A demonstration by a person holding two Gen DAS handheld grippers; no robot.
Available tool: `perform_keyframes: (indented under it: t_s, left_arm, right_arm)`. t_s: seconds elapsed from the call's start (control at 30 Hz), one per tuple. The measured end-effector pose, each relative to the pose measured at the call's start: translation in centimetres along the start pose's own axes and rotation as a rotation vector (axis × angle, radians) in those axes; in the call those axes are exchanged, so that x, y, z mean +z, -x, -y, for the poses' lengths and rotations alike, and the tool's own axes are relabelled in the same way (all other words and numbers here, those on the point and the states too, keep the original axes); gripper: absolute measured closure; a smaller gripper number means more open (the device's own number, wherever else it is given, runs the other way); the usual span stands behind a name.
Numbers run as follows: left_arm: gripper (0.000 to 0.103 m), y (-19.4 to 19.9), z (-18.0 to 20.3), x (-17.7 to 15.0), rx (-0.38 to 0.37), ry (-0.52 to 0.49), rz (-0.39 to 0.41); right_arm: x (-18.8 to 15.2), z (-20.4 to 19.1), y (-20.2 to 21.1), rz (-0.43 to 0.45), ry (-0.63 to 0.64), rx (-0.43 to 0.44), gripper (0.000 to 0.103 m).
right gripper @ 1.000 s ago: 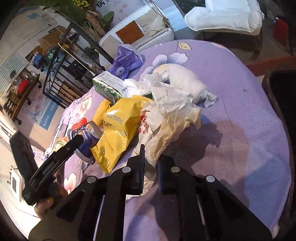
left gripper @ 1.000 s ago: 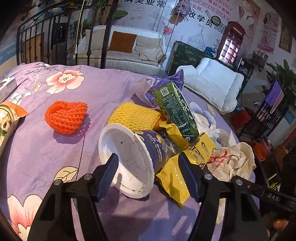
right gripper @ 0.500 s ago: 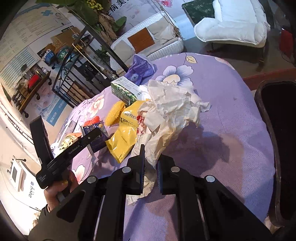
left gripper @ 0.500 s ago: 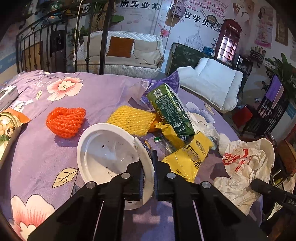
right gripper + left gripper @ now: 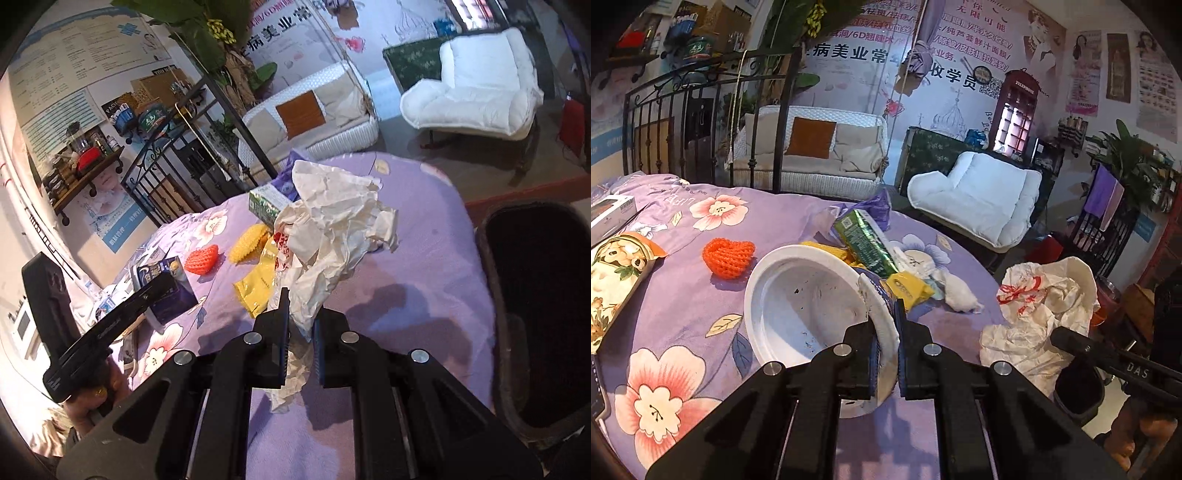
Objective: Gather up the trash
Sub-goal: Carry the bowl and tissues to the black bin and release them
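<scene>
My left gripper (image 5: 895,332) is shut on the rim of a white paper bowl (image 5: 801,306) with a blue printed outside, held tilted above the purple flowered bedspread (image 5: 683,295). My right gripper (image 5: 299,325) is shut on a crumpled white paper bag (image 5: 332,229) with red print, which hangs lifted off the cloth. The same bag (image 5: 1041,306) shows at the right of the left wrist view. On the bedspread lie an orange foam net (image 5: 728,256), a yellow foam net (image 5: 249,238), a green carton (image 5: 866,242), a yellow wrapper (image 5: 258,284) and a white tissue (image 5: 960,295).
A black bin (image 5: 484,229) stands open at the bed's right edge. A printed snack bag (image 5: 617,273) and a white box (image 5: 609,214) lie at the far left. A purple plastic bag (image 5: 875,206) sits behind the carton. An iron bed frame (image 5: 701,122) rises beyond.
My left gripper closed on the bowl's rim and lifted it, turning its mouth toward the camera. My right gripper raised the paper bag off the pile, and the black bin came into view.
</scene>
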State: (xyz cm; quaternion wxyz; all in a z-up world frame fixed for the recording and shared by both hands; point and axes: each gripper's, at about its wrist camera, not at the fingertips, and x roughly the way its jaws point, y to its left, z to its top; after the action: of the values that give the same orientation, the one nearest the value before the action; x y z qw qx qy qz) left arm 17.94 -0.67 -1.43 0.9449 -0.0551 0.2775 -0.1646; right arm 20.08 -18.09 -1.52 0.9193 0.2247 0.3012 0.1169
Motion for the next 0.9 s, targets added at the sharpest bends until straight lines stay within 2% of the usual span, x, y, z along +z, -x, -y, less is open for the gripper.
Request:
perform_keyframes:
  t_s: [0.1,0.2,0.3,0.43,0.53,0.63,0.8,0.9]
  left_arm:
    - [0.095,0.3,2.3,-0.6,-0.062,-0.021,-0.005]
    - [0.094,0.0,4.8,-0.9,-0.131,-0.058,-0.012]
    - [0.095,-0.6,6.9,-1.1,-0.2,-0.092,-0.028]
    - [0.095,-2.4,9.6,-1.2,-0.292,-0.128,-0.073]
    - [0.094,-3.6,11.3,-1.4,-0.329,-0.152,-0.095]
    - [0.095,-4.7,12.4,-1.8,-0.375,-0.161,-0.132]
    - [0.094,-6.0,14.7,-2.5,-0.417,-0.186,-0.179]
    - [0.094,-6.3,15.8,-2.8,-0.439,-0.189,-0.211]
  right_arm:
    - [0.3,0.4,2.7,0.065,0.05,-0.077,0.091]
    - [0.6,1.3,5.1,0.125,0.107,-0.195,0.091]
    - [1.1,3.3,6.8,0.151,0.104,-0.287,0.091]
    - [1.6,7.1,8.1,0.137,0.062,-0.408,0.091]
    - [2.0,10.6,8.1,0.1,0.024,-0.495,0.091]
    - [1.9,14.6,6.8,0.015,-0.011,-0.569,0.091]
    - [0.4,19.9,4.3,-0.117,-0.102,-0.603,0.091]
    - [-0.1,21.7,2.7,-0.174,-0.135,-0.607,0.091]
